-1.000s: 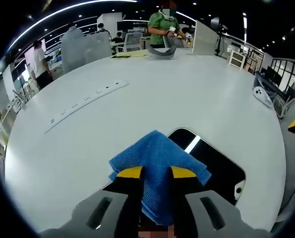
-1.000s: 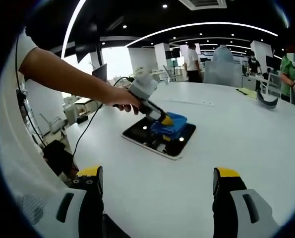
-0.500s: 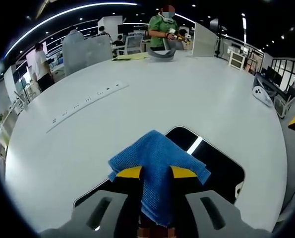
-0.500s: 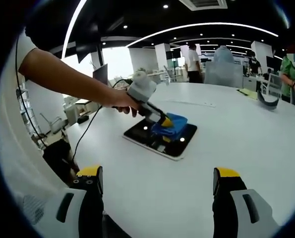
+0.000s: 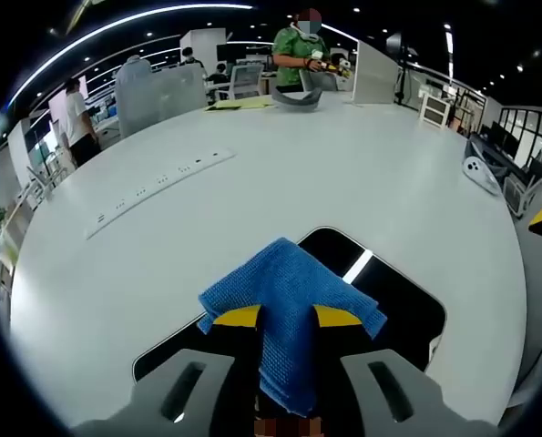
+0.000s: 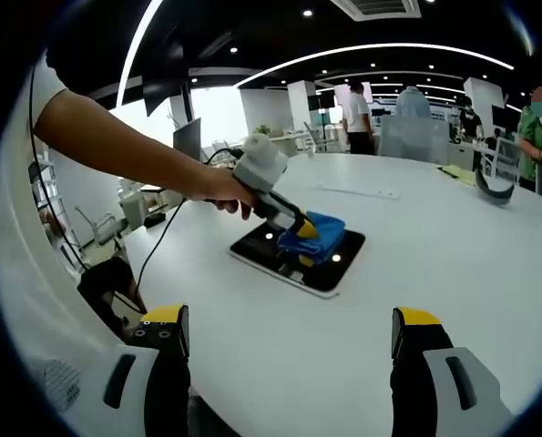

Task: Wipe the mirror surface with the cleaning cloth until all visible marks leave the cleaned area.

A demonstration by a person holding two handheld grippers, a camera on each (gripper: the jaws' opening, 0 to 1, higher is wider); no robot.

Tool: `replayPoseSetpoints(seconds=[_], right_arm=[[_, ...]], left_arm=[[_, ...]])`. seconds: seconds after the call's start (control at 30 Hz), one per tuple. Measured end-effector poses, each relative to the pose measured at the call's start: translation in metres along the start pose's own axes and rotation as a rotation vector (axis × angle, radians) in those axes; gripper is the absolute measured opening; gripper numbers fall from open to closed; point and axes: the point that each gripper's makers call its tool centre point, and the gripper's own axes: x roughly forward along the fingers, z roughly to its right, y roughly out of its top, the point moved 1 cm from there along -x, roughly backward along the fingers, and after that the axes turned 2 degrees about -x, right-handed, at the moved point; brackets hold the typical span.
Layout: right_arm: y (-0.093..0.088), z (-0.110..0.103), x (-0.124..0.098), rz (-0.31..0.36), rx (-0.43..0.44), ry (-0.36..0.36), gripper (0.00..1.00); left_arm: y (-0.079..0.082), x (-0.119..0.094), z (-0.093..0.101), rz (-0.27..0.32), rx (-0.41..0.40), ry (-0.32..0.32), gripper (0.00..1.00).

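Bright ceiling strip lights; glare stripe on mirror [image 5: 380, 291]; sharp focus; strong fisheye bending at edges.

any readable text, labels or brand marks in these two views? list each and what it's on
None can be read.
The mirror, the blue cleaning cloth and the left gripper show no print.
The small dark marks on the strip set in the white table are too small to tell.
The right gripper shows no lettering.
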Motion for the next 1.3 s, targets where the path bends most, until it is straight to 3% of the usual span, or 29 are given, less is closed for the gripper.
replayPoseSetpoints(seconds=[1.3], right_arm=[[-0.007,-0.001,0.007,-0.013,0.005,0.004,0.92]], left_arm=[[-0.013,-0.011,0.014,0.030,-0.008,-0.005,0.19]])
